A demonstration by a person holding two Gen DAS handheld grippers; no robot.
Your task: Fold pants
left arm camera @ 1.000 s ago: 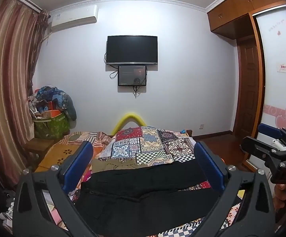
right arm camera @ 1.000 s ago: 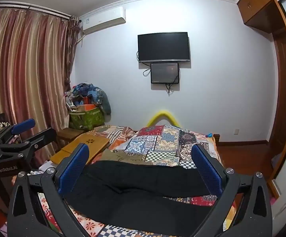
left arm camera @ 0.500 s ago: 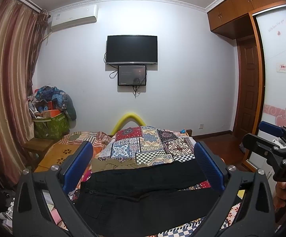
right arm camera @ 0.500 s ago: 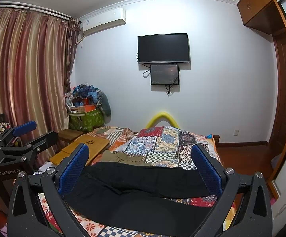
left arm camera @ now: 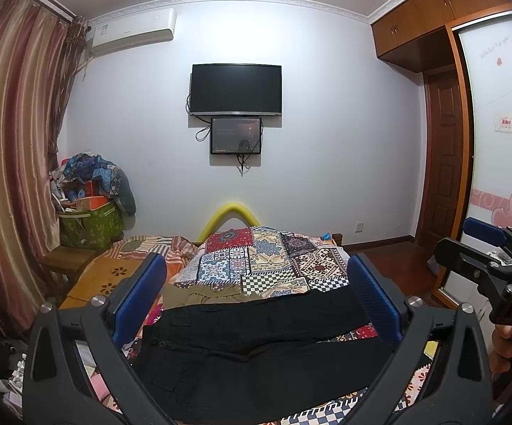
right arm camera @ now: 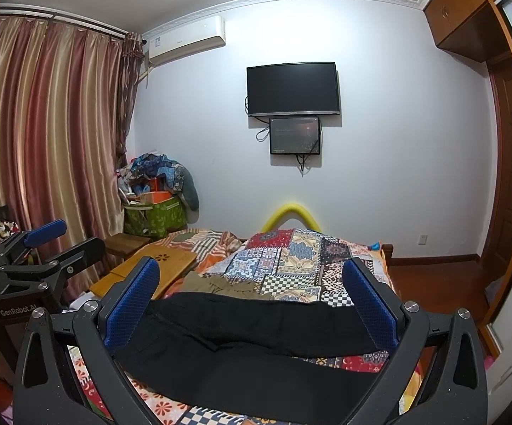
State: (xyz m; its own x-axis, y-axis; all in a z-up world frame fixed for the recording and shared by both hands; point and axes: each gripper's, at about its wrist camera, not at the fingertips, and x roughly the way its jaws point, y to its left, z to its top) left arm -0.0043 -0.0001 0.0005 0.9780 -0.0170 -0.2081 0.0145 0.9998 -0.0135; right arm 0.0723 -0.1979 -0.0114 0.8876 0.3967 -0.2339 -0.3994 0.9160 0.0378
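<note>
Black pants (left arm camera: 256,350) lie spread flat across the near end of the bed, waist to the left, the two legs running right; they also show in the right wrist view (right arm camera: 249,347). My left gripper (left arm camera: 256,283) is open and empty, held above the pants, and shows at the left of the right wrist view (right arm camera: 43,244). My right gripper (right arm camera: 250,279) is open and empty above the pants, and shows at the right of the left wrist view (left arm camera: 486,244).
The bed carries a patchwork quilt (left arm camera: 266,262) and an olive garment (left arm camera: 203,292) just beyond the pants. A low wooden table (right arm camera: 149,269) stands left of the bed. A green bin of clothes (left arm camera: 89,223), curtains and a wardrobe (left arm camera: 496,177) line the room.
Both cameras have tilted down very slightly; the room sits a little higher in view. The pants have not moved and both grippers stay open.
</note>
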